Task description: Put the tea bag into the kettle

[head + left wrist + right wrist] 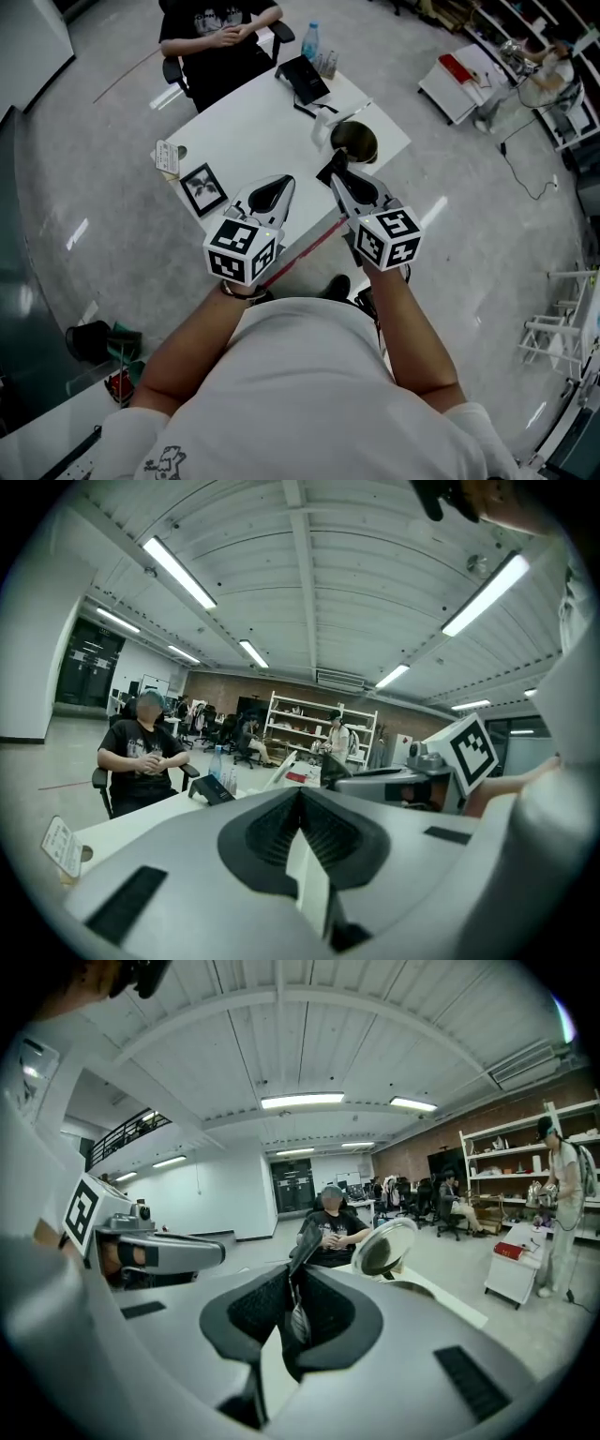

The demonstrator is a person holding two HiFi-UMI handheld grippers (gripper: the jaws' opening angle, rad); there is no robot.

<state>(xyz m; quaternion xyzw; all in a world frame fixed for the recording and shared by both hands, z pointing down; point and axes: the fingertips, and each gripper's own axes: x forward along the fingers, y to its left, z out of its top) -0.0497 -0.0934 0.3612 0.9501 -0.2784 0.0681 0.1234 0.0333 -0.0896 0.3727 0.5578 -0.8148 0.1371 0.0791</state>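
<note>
The kettle (354,141) stands at the table's right side, its lid tipped open; in the right gripper view the kettle (384,1247) sits just beyond the jaws. My right gripper (336,174) hovers close in front of it, shut on a dark tea bag (330,167) that sticks up from between the pads. The same tea bag (302,1258) shows pinched in the right gripper (289,1290). My left gripper (280,182) hangs beside it to the left above the table, shut with nothing in it. The left gripper (300,797) shows its pads pressed together.
On the white table (253,122) lie a framed picture (202,187), a small card (167,157), a black device (303,79) and a water bottle (310,40). A person (217,37) sits at the far edge. A white cart (459,80) stands to the right.
</note>
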